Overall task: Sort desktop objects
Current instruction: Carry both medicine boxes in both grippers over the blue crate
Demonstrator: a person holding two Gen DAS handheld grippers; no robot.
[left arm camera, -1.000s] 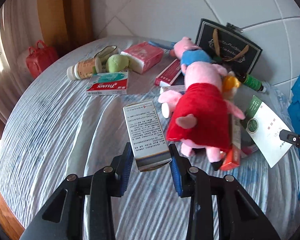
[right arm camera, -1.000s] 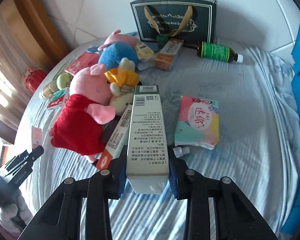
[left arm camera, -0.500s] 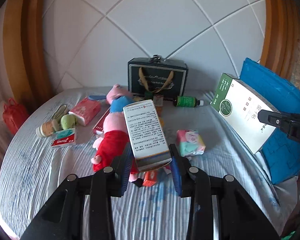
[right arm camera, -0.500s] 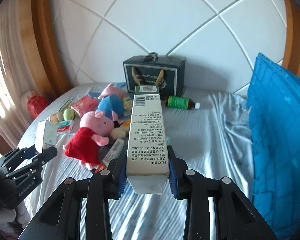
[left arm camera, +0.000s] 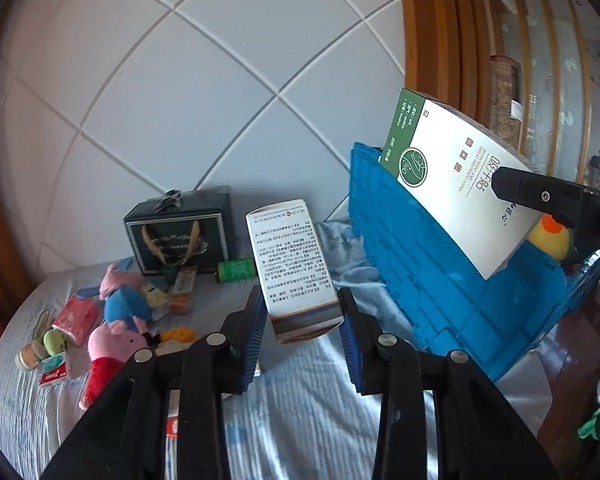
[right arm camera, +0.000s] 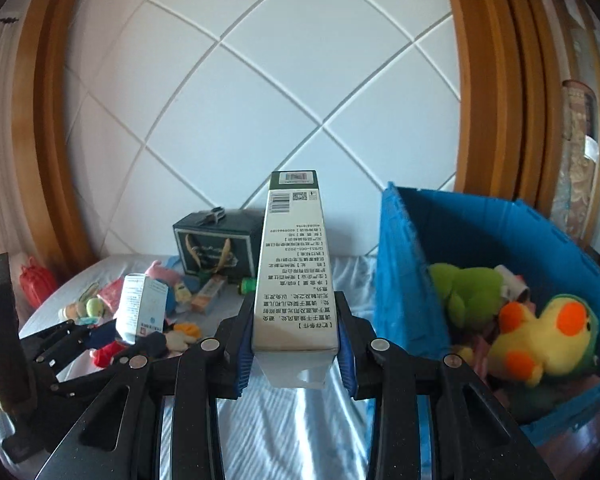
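Two boxes are up in the air, one in each gripper. The left gripper (left arm camera: 302,330) is clamped on the small box (left arm camera: 294,268) at its near end. The box's long side runs up the middle of the frame and leans a bit to the upper left, away from the camera. The right gripper (right arm camera: 296,344) is clamped on the tall box (right arm camera: 294,268) at its near end too. This box points straight up the middle of the frame, with its green end (right arm camera: 294,180) far from the camera.

In the left view, the tall box shows at the right, above the blue bin (left arm camera: 428,280), leaning to the upper left.

A second ago, both boxes hung low over the bed (right arm camera: 268,420) and the toys. Now the toys (left arm camera: 116,328) sit small at the lower left, and the white wall (right arm camera: 260,80) fills the top. The bin was out of sight in the right view then. Now it is open at the right, with a green toy (right arm camera: 468,292) and a yellow toy (right arm camera: 540,344) inside.
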